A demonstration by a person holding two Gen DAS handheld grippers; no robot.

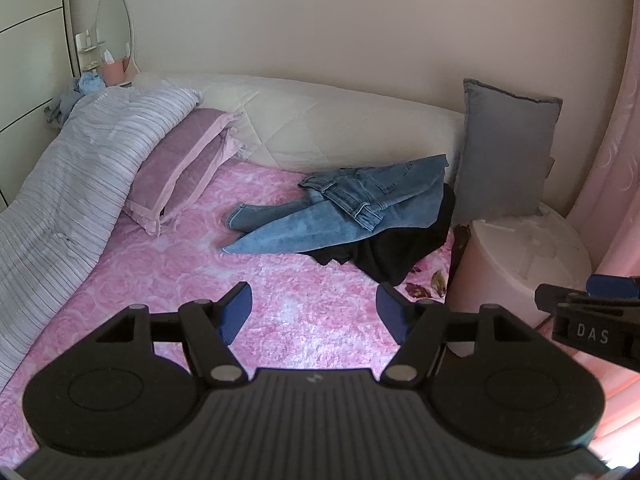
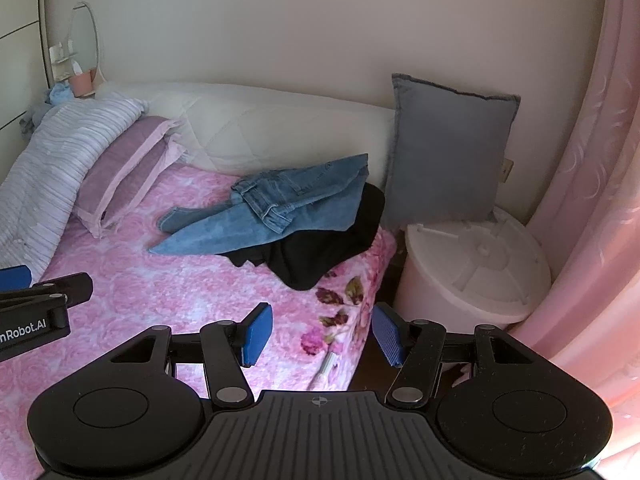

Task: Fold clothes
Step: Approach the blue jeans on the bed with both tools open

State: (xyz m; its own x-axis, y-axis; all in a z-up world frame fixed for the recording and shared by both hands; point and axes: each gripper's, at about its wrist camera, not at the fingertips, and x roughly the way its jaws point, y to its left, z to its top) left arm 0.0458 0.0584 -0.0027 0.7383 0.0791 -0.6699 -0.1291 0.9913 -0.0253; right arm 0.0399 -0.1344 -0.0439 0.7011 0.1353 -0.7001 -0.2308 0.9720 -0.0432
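Both claws are wide open with nothing in them, hovering over the pink bedspread (image 1: 160, 280). The jeans (image 1: 340, 208) lie crumpled well ahead of the left gripper (image 1: 314, 312), partly on top of a black garment (image 1: 400, 244). From the right gripper (image 2: 322, 334) they're ahead and a bit left.

Open pink bedspread (image 1: 168, 280) lay clear from 6 toward 12 up to the jeans (image 1: 340, 208) on the black garment (image 1: 400, 248), with lilac pillow (image 1: 180, 168) crowding 10 and white tub (image 1: 520, 264) blocking 3.
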